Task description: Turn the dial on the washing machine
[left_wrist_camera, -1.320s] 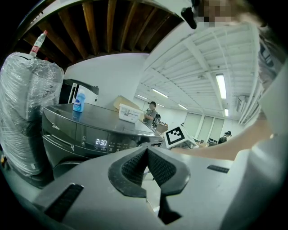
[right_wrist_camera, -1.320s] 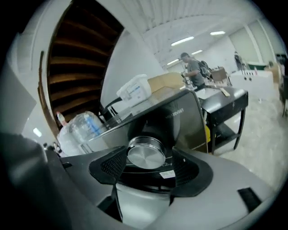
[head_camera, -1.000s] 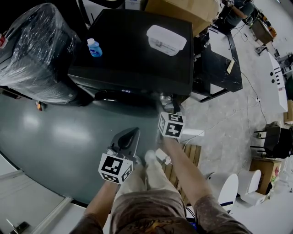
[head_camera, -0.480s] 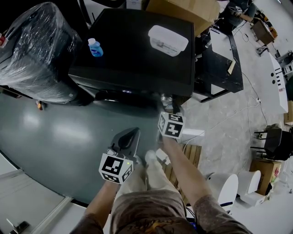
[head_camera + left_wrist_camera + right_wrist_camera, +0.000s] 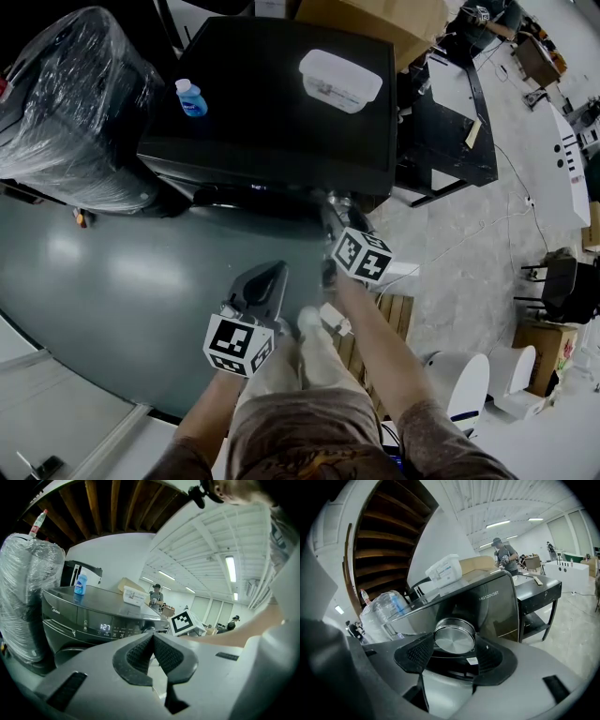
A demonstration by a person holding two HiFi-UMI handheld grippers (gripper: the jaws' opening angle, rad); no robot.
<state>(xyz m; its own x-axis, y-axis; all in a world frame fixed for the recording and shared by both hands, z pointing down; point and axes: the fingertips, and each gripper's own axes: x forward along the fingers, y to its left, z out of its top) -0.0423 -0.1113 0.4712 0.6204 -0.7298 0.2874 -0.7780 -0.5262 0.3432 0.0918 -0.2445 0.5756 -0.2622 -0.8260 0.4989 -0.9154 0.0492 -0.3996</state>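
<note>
Right gripper [image 5: 454,652] clamped on the steel dial [image 5: 454,638] of the washer [image 5: 281,103] — a pad each side; left gripper [image 5: 152,639] back from it, jaws together, empty; bottle [image 5: 190,97] on top

Bottle [image 5: 190,97] and container [image 5: 340,81] atop washing machine [image 5: 272,122], wrapped bundle [image 5: 70,103] left, dial [image 5: 454,638] between right gripper [image 5: 454,651] jaws

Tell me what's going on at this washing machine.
A person stands at the dark washing machine with a hand-held gripper in each hand. The right hand-held gripper is at the front panel, jaws closed on the silver dial, placed to turn it. The left hand-held gripper hangs back, jaws shut on nothing. A blue bottle and a white container sit on the machine's top.
</note>
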